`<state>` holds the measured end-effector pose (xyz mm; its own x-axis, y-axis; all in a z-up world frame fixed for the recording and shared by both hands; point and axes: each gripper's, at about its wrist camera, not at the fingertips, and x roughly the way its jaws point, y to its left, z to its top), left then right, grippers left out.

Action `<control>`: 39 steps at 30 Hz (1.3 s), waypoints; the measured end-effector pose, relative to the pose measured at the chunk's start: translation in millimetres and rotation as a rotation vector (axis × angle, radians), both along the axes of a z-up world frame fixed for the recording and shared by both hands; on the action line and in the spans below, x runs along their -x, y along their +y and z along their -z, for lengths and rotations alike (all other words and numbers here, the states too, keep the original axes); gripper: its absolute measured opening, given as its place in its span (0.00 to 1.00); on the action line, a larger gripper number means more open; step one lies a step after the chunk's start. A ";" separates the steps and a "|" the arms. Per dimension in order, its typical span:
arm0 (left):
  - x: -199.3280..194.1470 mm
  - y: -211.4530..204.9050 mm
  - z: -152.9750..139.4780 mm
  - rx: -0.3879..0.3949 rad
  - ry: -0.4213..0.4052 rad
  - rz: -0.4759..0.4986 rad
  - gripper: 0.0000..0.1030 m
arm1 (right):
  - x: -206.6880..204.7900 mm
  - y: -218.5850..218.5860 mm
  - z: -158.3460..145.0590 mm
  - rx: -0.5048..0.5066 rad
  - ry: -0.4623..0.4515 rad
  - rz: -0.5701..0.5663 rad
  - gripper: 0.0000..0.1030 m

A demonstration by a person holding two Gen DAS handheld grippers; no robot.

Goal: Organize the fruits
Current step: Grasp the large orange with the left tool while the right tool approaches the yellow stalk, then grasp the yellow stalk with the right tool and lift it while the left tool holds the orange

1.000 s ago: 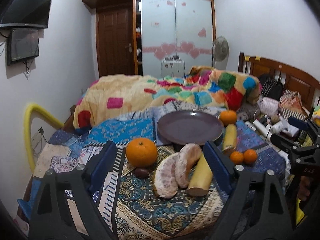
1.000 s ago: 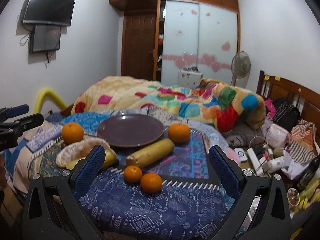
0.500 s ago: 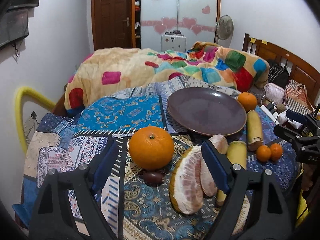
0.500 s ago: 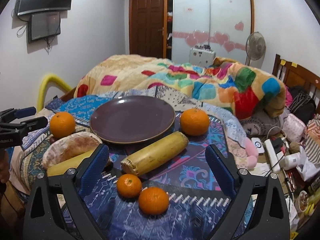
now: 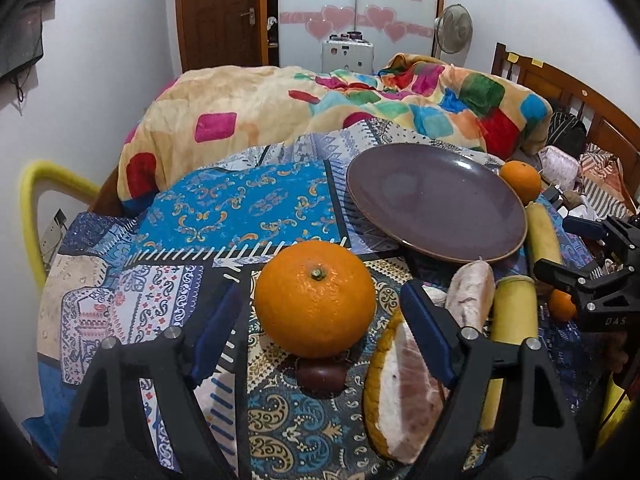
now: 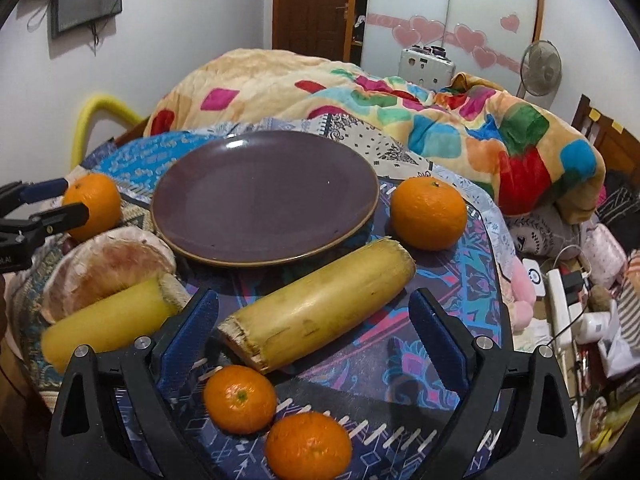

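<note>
Both tongs are spread wide with nothing between the pads. My left tongs [image 5: 320, 316] straddle the big orange [image 5: 315, 299], which sits on the patterned cloth [image 5: 248, 204] just short of the purple plate [image 5: 436, 200]. My right tongs [image 6: 314, 334] frame the near end of the yellow stalk [image 6: 320, 306], a cut piece that lies diagonally just in front of the plate, with two small oranges, one [image 6: 240, 399] and another [image 6: 308, 446], just beneath them.

As I read it, the step in hand is picking up the big orange with the left and carrying it to the plate, which holds nothing yet. To do it well, I would push the left tongs a little further so the blue pads [image 5: 426, 334] meet the fruit at its widest girth, not on the near curve, where it could squirt forward. The pomelo wedge [image 5: 404, 392] lies touching or nearly touching the right-hand pad, so I would keep that side from dragging it along. A small dark fruit [image 5: 322, 372] sits tucked under the orange's near edge; I would lift straight up before moving, so it is not knocked off the cloth. The surface looks soft and uneven, so a round fruit may roll when nudged: close gently and evenly.

Meanwhile I would hold the right tongs off the stalk, since both routes end at the same plate.
</note>
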<state>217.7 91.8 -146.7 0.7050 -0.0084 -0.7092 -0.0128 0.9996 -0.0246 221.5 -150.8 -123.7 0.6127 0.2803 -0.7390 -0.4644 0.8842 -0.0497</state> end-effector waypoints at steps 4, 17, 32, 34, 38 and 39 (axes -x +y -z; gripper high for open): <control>-4.9 -0.6 4.0 0.001 0.011 -0.003 0.77 | -5.4 -1.5 1.4 -0.013 0.040 -0.010 0.89; -5.6 2.1 4.9 0.003 0.019 -0.001 0.65 | -2.9 -9.5 -1.3 -0.041 0.131 -0.017 0.58; 14.9 4.8 -7.4 0.000 -0.004 0.028 0.64 | -2.8 -31.2 -15.3 0.023 0.128 0.028 0.55; 13.9 4.8 -9.1 0.000 -0.007 0.029 0.64 | -8.8 -29.6 -15.5 0.016 0.124 0.037 0.55; 12.0 3.0 -12.9 -0.005 -0.016 0.030 0.64 | -27.3 -24.8 -9.1 -0.016 0.157 0.050 0.55; 11.6 2.9 -13.5 -0.007 -0.018 0.030 0.64 | -28.0 -23.9 -7.7 -0.011 0.155 0.054 0.55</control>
